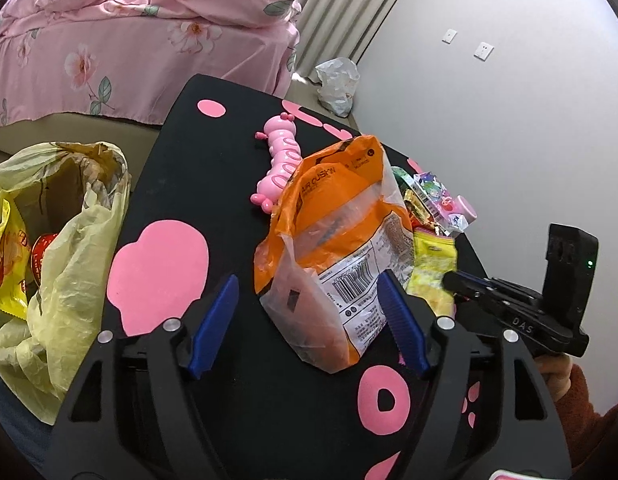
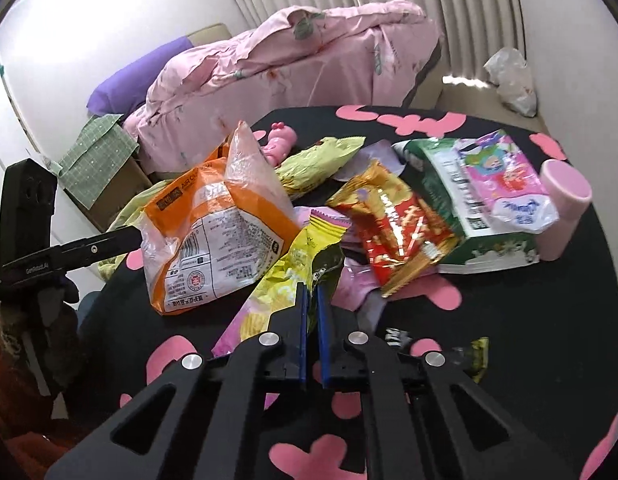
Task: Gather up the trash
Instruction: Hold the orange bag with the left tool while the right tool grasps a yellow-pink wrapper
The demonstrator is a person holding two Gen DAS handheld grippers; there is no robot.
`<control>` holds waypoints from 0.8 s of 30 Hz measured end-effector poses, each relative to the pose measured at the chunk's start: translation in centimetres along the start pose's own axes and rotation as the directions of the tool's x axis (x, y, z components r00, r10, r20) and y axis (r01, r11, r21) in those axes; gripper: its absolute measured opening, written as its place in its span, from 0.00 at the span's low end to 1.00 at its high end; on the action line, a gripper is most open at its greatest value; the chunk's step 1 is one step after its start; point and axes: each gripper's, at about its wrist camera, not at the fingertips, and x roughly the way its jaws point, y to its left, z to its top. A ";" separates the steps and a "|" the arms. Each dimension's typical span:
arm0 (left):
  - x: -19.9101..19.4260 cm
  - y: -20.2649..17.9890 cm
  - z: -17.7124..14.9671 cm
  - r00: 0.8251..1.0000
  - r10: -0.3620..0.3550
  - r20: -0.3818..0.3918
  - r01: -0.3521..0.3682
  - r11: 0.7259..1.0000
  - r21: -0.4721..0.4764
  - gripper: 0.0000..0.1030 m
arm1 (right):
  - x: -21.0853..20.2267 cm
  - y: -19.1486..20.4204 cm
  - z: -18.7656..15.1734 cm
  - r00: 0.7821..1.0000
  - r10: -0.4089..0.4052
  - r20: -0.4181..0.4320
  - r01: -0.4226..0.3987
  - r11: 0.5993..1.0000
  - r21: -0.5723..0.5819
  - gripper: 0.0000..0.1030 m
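An orange and clear snack bag (image 1: 341, 240) stands on the black table with pink shapes (image 1: 161, 264). My left gripper (image 1: 309, 292) is open, its blue fingers either side of the bag's near end. In the right wrist view the same bag (image 2: 221, 232) lies left of a yellow and pink wrapper (image 2: 285, 276). My right gripper (image 2: 311, 292) is shut on that wrapper's edge. A red and gold wrapper (image 2: 397, 220) and a green wrapper (image 2: 317, 160) lie behind. A yellow trash bag (image 1: 61, 248) hangs open left of the table.
A pink caterpillar toy (image 1: 281, 160), a green and white box (image 2: 461, 216) with a tissue pack on top, and a pink cup (image 2: 561, 208) stand on the table. A pink bed (image 1: 141, 36) lies beyond. A white plastic bag (image 1: 337, 84) sits by the wall.
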 end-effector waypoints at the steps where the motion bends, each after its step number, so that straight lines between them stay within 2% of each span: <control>1: 0.0 0.1 0.0 1.000 0.004 0.000 -0.004 1.000 -0.004 0.66 | -0.2 0.1 -0.1 0.999 -0.032 0.010 0.032 0.999 -0.004 0.08; 2: 0.0 0.1 0.1 1.000 0.008 0.001 -0.008 1.000 -0.008 0.66 | -0.3 0.1 -0.2 0.999 -0.052 0.012 0.052 0.999 -0.008 0.14; 3: 0.0 0.2 0.1 1.000 0.010 0.003 -0.010 1.000 -0.013 0.66 | -0.3 0.2 -0.4 0.998 -0.068 0.008 0.068 0.998 -0.012 0.33; 4: 0.0 0.3 0.1 1.000 0.010 0.004 -0.010 1.000 -0.018 0.66 | -0.3 0.1 -0.7 0.998 -0.066 0.002 0.066 0.998 -0.008 0.43; 5: -0.1 0.4 0.1 1.000 0.009 0.005 -0.009 1.000 -0.021 0.66 | -0.2 -0.1 -0.8 0.999 -0.047 0.009 0.047 0.999 0.010 0.49; 7: -0.2 0.5 0.1 1.000 0.012 0.010 -0.012 1.000 -0.024 0.66 | -0.4 -0.4 -1.3 1.000 -0.027 0.012 0.026 0.999 0.034 0.49; 10: -0.3 0.7 0.1 1.000 0.020 0.012 -0.020 0.999 -0.030 0.66 | -0.4 -0.4 -1.7 0.999 -0.041 0.005 0.041 0.998 0.045 0.49; 14: -0.1 1.0 0.0 1.000 0.028 0.001 -0.028 0.999 -0.042 0.66 | 0.8 -0.6 -0.7 0.997 -0.077 0.001 0.077 0.996 0.035 0.49; 16: -0.1 1.0 0.0 1.000 0.028 -0.003 -0.028 0.999 -0.042 0.66 | 2.1 -1.1 -0.2 0.998 -0.055 -0.029 0.057 0.997 0.047 0.49; 17: -0.1 1.0 0.0 1.000 0.028 -0.004 -0.028 0.999 -0.041 0.66 | 2.6 -1.3 -0.1 0.998 -0.047 -0.040 0.050 0.997 0.053 0.43; 18: -0.2 1.0 -0.1 1.000 0.029 -0.006 -0.029 0.999 -0.041 0.66 | 3.1 -1.5 0.0 0.998 -0.034 -0.052 0.037 0.998 0.057 0.32; 19: -0.2 1.0 -0.1 1.000 0.030 -0.011 -0.030 0.999 -0.042 0.66 | 3.1 -1.4 0.1 0.998 -0.029 -0.048 0.032 0.998 0.053 0.26; 20: -0.3 1.1 -0.1 0.999 0.028 -0.014 -0.029 0.999 -0.043 0.66 | 2.9 -1.3 0.3 0.999 -0.030 -0.035 0.032 0.999 0.042 0.15; 24: -0.1 1.0 -0.3 0.999 0.017 -0.032 -0.019 0.998 -0.056 0.66 | 0.3 -0.7 0.7 0.999 -0.038 0.037 0.038 0.999 0.011 0.10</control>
